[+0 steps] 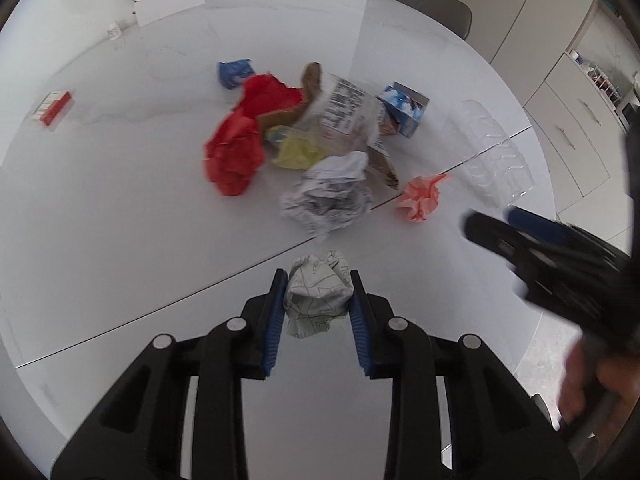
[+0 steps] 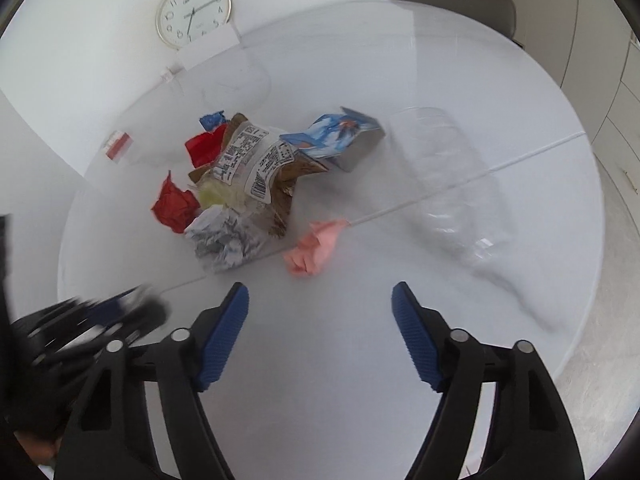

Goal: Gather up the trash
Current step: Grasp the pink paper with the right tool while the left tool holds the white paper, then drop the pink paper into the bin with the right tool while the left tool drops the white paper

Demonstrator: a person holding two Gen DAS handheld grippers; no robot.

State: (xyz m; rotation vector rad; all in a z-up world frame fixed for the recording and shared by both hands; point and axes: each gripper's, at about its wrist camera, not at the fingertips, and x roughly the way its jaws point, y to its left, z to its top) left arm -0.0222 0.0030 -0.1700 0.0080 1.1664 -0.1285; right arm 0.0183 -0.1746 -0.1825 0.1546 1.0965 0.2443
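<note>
Now your left gripper (image 1: 319, 286) clamps the paper wad (image 1: 318, 292); your right gripper (image 2: 320, 300) gapes empty, pink wad (image 2: 314, 248) at twelve o'clock.

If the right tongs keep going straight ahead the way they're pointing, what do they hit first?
Probably the pink paper wad. The right tongs are open and empty, over bare table, and the wad lies just ahead between their tips' line. Depth is uncertain, so they might pass over it.
</note>
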